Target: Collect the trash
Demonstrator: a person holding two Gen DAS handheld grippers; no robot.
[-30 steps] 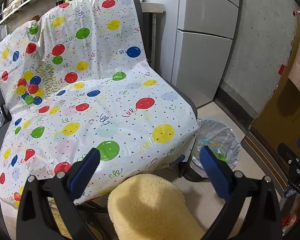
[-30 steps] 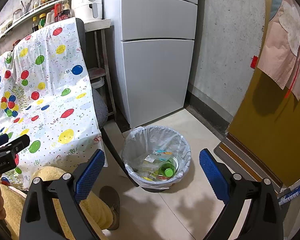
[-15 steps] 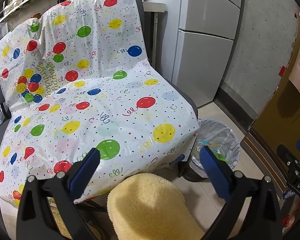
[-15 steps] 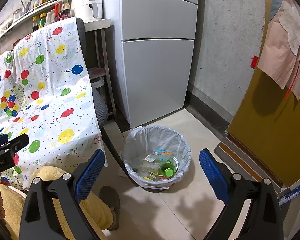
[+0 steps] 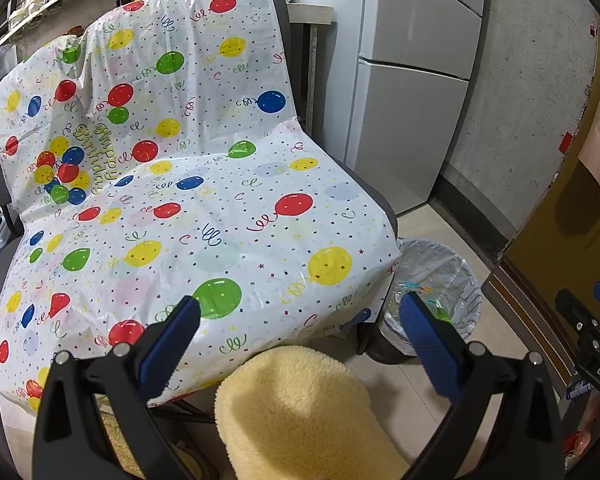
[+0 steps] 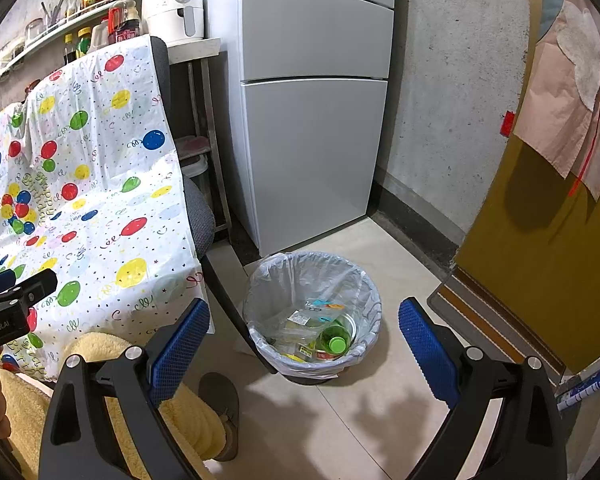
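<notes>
Left gripper [image 5: 300, 320]: jaws spread wide, nothing between the blue pads; it hung above the front edge of the covered chair and a fleecy yellow knee.
Right gripper [image 6: 304, 328]: jaws spread wide and empty, aimed down at the trash bin.
Trash bin [image 6: 374, 296]: stood on the tiled floor just beside the chair's right edge, in front of the fridge; lined with a clear plastic bag.
Trash [image 6: 320, 336]: lay at the bottom of the bin, mostly clear wrappers with printed labels.
Green bottle [image 6: 334, 339]: lay among the wrappers in the bin, cap toward the camera.
Chair cover [image 5: 188, 208]: a white sheet printed with coloured balloons, draped over seat and backrest, its surface bare.
Fridge [image 6: 312, 120]: grey, two doors, against the wall behind the bin.
Person: yellow fleece trousers [image 5: 300, 412] at the lower edge of both views; a slipper [image 6: 220, 400] on the floor.
Shelf [image 6: 60, 28]: bottles and jars behind the chair.
</notes>
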